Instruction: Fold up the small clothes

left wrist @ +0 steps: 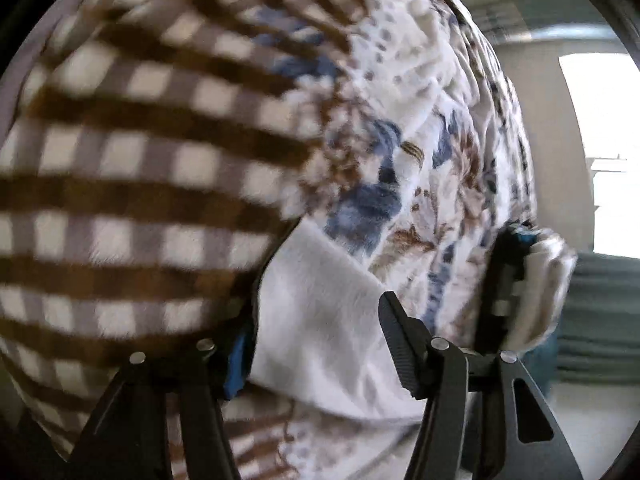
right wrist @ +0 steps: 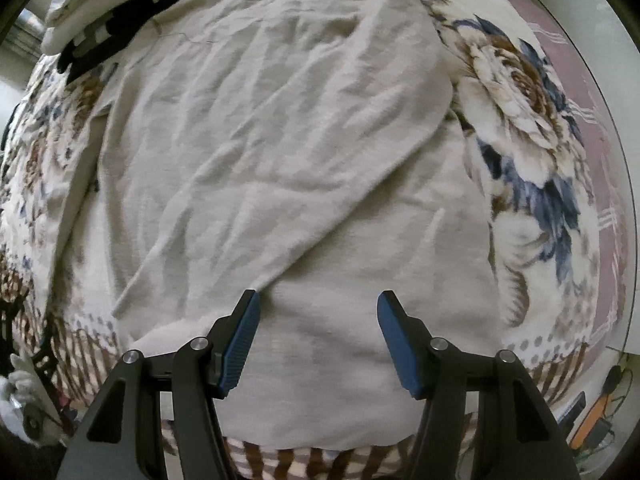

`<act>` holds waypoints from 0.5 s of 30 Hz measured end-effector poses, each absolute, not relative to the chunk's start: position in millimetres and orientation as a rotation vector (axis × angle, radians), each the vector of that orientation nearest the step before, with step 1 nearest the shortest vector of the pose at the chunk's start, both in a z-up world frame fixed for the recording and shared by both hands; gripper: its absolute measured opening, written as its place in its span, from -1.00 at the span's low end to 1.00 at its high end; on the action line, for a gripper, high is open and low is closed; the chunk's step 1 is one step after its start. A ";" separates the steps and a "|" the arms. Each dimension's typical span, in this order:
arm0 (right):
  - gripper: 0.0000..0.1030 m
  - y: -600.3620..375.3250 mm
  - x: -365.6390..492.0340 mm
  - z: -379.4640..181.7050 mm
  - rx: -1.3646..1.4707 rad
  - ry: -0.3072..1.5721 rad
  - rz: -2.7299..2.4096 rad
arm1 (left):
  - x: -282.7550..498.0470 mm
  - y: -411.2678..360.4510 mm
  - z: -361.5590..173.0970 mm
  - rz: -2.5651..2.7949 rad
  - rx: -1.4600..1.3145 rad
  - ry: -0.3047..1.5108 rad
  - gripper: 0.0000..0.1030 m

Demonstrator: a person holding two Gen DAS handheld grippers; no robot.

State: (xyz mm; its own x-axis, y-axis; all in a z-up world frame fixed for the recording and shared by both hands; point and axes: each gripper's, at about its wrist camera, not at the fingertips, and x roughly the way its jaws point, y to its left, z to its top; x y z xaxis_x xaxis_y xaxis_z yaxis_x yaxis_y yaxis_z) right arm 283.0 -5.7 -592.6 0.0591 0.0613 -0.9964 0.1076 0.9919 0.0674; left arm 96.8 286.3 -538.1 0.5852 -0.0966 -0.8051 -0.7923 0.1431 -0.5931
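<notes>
Garment: a pale beige garment (right wrist: 280, 140) is lying spread flat on the blanket, wrinkled all over, its fabric soft and matte.
Fold: one long panel, perhaps a sleeve, is crossing diagonally over the body from upper right down to lower left, its edge ending near the right gripper's left finger.
Location: the garment is covering the middle of the floral blanket (right wrist: 516, 92) and reaching almost to the blanket's striped brown border at the near edge.
Left view: a white piece of the cloth (left wrist: 320, 320) is sitting between the left gripper's fingers, with the checked brown-and-cream part of the blanket (left wrist: 120, 200) bulging, blurred, at the left.
Right gripper (right wrist: 319, 338): its blue-padded fingers are standing wide apart above the garment's lower part, gripping nothing.
Left gripper (left wrist: 316, 344): its fingers are spread wide with the white cloth lying in the gap; the left pad is mostly hidden by fabric, and nothing looks pinched.
Other clothes: a white and black-patterned pile (right wrist: 100, 12) is lying at the blanket's far left corner.
</notes>
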 end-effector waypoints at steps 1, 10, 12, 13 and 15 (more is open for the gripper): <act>0.22 -10.0 281.3 -593.7 0.135 1.518 -0.049 | 105.0 283.4 -529.2 0.599 -1.281 0.838 -0.74; 0.42 -59.0 260.3 -596.0 0.205 1.542 -0.105 | 200.0 178.9 -388.0 0.225 -0.537 0.845 -0.97; 0.42 -77.9 253.7 -596.0 0.234 1.541 -0.130 | 216.8 124.7 -362.7 0.042 -0.398 0.849 -0.97; 0.42 -88.7 249.1 -595.0 0.245 1.541 -0.143 | 223.4 87.6 -353.4 -0.071 -0.320 0.861 -0.97; 0.42 -111.5 239.2 -593.1 0.269 1.540 -0.173 | 225.6 23.9 -346.7 -0.271 -0.225 0.887 -0.97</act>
State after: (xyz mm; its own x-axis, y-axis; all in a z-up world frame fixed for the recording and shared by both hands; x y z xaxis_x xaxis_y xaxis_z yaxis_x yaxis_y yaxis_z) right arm 239.2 -111.5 -593.1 0.0274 0.0576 -0.9980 0.2778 0.9586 0.0630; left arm 225.6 23.9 -346.7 0.6014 -0.3241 -0.7303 0.1391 0.9425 -0.3038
